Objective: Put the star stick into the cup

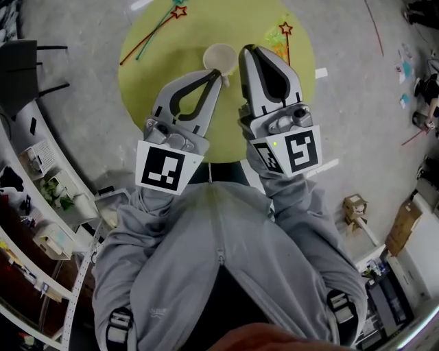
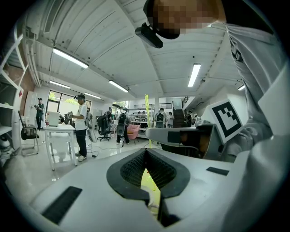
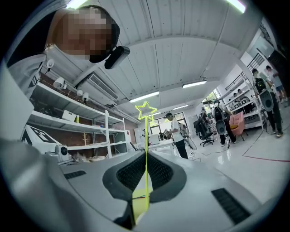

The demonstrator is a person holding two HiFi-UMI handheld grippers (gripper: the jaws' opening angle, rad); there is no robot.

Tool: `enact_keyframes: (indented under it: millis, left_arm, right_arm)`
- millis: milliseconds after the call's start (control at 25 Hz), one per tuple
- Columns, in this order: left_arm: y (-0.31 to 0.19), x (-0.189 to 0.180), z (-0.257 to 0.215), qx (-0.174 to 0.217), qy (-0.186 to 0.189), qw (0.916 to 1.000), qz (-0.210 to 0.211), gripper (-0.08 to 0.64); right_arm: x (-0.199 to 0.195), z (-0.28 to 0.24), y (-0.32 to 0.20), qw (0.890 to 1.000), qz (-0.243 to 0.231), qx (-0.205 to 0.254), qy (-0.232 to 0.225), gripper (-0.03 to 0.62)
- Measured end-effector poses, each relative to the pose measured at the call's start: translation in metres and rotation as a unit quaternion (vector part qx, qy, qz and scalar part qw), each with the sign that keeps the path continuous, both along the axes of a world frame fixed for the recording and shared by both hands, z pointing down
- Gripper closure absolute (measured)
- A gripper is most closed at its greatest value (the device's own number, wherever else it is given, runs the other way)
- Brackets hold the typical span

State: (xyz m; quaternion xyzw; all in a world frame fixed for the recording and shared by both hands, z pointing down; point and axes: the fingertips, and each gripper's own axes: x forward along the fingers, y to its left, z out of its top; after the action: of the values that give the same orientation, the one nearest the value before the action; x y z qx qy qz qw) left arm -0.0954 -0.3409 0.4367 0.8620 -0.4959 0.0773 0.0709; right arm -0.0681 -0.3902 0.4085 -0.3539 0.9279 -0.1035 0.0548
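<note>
The cup (image 1: pixel 219 56) stands toward the far edge of the round table (image 1: pixel 140 79), and I see nothing in it; my right gripper (image 1: pixel 245 49), just beside its rim, is clamped on the star stick (image 3: pixel 146 131); the stick stands upright, star at the top; my left gripper (image 1: pixel 218 74) is closed on nothing, tips by the cup; other star sticks (image 1: pixel 179 11) lie at the far edge.

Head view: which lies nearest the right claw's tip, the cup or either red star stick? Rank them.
1. Pale round cup, just left of the right claw.
2. Right-hand red star stick, slightly ahead.
3. Left-hand red star stick, at the yellow table's far edge.
</note>
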Motion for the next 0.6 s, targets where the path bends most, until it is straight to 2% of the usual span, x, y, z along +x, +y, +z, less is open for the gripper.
enact_keyframes:
  millis: [600]
  left_arm:
    - [-0.024,-0.011,0.054,-0.008,0.009,0.9999,-0.010,0.543]
  right_arm:
    - [-0.011,0.056,-0.027,1.000,0.004,0.000,0.003,0.555]
